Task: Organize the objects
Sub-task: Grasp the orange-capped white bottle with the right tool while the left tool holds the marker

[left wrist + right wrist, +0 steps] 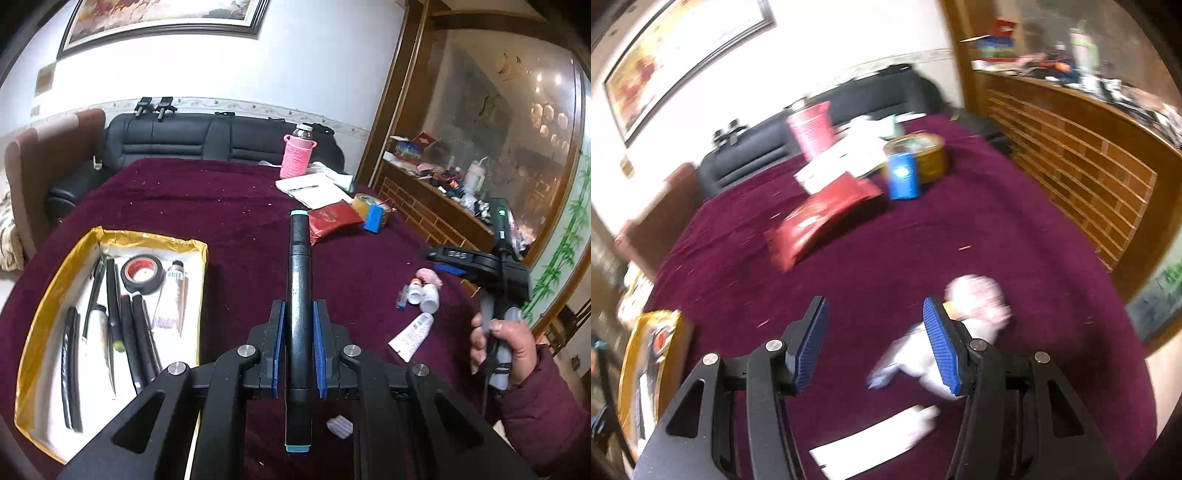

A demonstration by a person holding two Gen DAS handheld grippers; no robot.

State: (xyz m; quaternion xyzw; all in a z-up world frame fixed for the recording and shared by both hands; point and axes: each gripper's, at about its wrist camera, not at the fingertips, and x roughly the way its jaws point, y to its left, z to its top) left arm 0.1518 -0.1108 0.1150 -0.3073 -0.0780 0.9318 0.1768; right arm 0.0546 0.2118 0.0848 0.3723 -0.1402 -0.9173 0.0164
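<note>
A: Two grippers up! The left gripper [298, 343] is clenched on a black marker [298, 295], held lengthwise over the maroon tabletop [229, 221], probably bound for the gold box [110, 317] at near left with the other pens and tape roll [142, 274].

B: And the right gripper [875, 339]?

A: Jaws wide, nothing held, above the white tube [871, 439] and small bottles [975, 306], likely next. Farther off sits a red packet [816, 221].
</note>
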